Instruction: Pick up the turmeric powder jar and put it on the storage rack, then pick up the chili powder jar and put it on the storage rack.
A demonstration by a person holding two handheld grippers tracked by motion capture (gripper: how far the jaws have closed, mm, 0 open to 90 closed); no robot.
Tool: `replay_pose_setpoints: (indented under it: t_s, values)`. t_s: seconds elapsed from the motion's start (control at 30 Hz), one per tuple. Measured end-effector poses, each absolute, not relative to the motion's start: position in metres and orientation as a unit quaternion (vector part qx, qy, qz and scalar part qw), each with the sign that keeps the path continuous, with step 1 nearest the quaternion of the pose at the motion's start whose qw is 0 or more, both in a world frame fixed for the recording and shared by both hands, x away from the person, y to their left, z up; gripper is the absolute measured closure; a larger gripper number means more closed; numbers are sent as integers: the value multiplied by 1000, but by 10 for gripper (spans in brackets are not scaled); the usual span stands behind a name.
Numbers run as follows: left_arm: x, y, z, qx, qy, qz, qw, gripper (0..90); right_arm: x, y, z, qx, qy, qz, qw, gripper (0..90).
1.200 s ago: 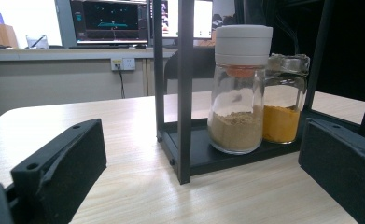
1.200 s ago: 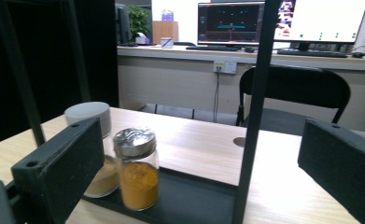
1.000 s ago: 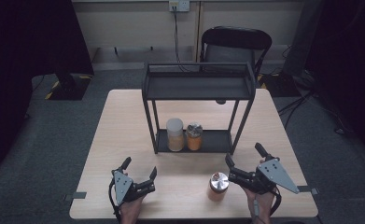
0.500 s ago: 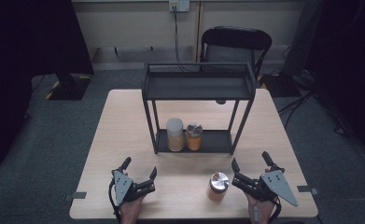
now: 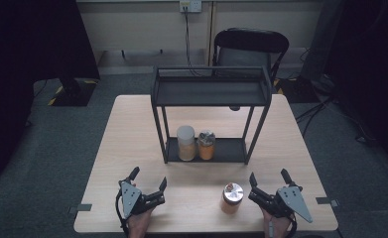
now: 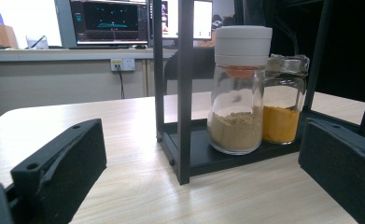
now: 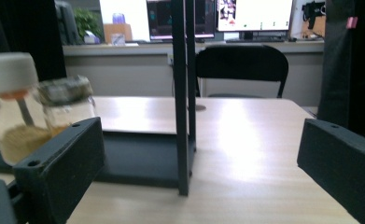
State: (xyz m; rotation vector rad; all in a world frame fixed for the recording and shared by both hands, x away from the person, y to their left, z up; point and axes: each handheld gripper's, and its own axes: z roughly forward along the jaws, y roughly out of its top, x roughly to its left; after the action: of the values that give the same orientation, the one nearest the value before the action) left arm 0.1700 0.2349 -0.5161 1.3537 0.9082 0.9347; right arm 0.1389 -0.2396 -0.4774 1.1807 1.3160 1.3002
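Observation:
A black two-tier metal rack (image 5: pixel 211 91) stands mid-table. On its bottom shelf sit a white-capped jar of tan powder (image 5: pixel 185 143) (image 6: pixel 240 88) (image 7: pixel 12 109) and, touching its right side, a foil-topped jar of orange powder (image 5: pixel 206 145) (image 6: pixel 284 100) (image 7: pixel 68 108). A third orange jar with a silver lid (image 5: pixel 231 198) stands on the table near the front edge. My left gripper (image 5: pixel 148 185) (image 6: pixel 203 186) rests open at the front left. My right gripper (image 5: pixel 269 181) (image 7: pixel 201 186) is open, just right of the silver-lidded jar, nothing between its jaws.
The light wooden table (image 5: pixel 132 129) has free room left and right of the rack. A black folding chair (image 5: pixel 251 47) stands behind the table. The rack's front post (image 7: pixel 182 93) rises straight ahead in the right gripper view.
My right gripper has drawn back from the silver-lidded jar toward the front right, leaving it standing on the table. The left gripper has stayed put.

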Motion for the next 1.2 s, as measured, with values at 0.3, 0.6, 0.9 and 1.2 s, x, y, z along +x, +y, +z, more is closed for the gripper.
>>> replay_pose_setpoints:
  t_s: [0.3, 0.6, 0.9, 1.2]
  values:
    - [170, 235, -515, 584, 391, 401, 589, 3, 142, -235, -493, 490, 548, 496, 463, 0]
    - [170, 235, -515, 583, 390, 401, 589, 3, 139, -234, -504, 481, 543, 498, 476, 2]
    - [171, 235, -515, 585, 389, 399, 589, 3, 138, -238, -507, 483, 534, 510, 471, 1]
    - [170, 235, -515, 584, 390, 401, 588, 3, 139, -237, -505, 490, 534, 506, 468, 0]
